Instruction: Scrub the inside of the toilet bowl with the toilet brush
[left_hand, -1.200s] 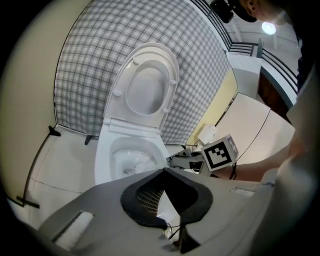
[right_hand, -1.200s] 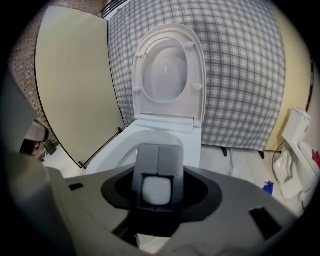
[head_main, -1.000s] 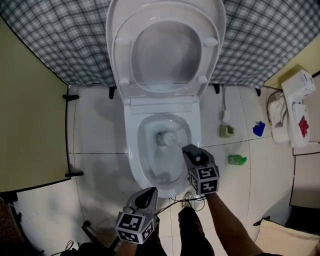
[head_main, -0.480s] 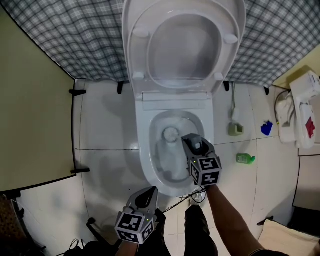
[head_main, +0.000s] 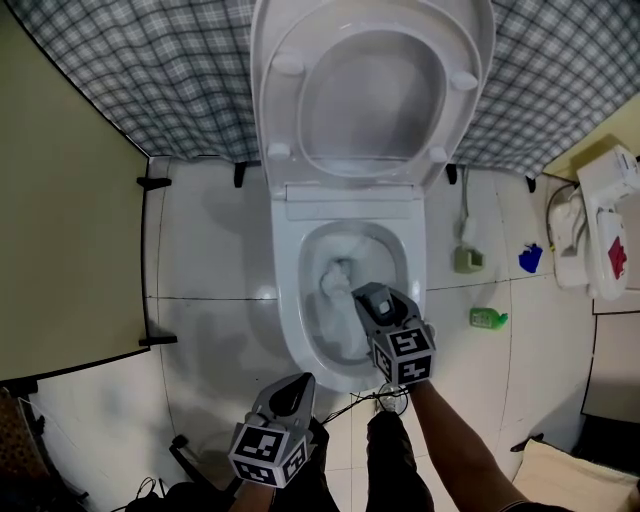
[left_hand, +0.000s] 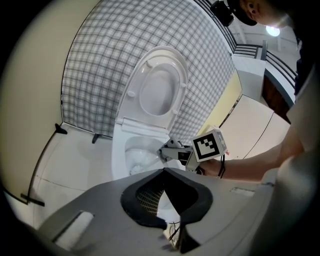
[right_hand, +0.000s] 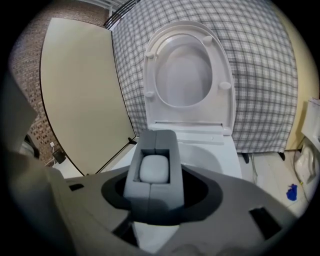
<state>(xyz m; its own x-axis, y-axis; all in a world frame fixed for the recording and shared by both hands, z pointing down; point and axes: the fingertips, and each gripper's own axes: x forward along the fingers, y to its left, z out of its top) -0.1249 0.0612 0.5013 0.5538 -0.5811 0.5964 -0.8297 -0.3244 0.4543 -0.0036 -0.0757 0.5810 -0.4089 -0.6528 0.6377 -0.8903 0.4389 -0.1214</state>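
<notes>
Floor (head_main: 205, 270) was glossy white tile, reflective, with thin dark grout lines. Grey-blue checked cloth (head_main: 150, 70) hung across the back wall behind the toilet. Flat matte beige panel (head_main: 60, 250) closed off the left side, with 2 small black brackets along its lower edge.

Toilet bowl (head_main: 288, 300) was smooth white ceramic, oval. Seat and lid (head_main: 372, 100) were tipped up against the cloth, 4 bumpers showing on the seat's underside.

Toilet brush (head_main: 337, 277) had its white head down inside the bowl, toward the back of the basin, blurred. Right gripper (head_main: 368, 297) sat over the bowl's front right, angled down into it. Both its grey jaws were clamped round the rounded white end of the brush handle.

Left gripper (head_main: 300, 384) hung low in front of the bowl over the tile, apart from the toilet. Its jaws were closed to a point with nothing between them.

On the tile right of the toilet were a small green bottle (head_main: 487, 318) and a small blue object (head_main: 530, 259), both well apart from the bowl.
</notes>
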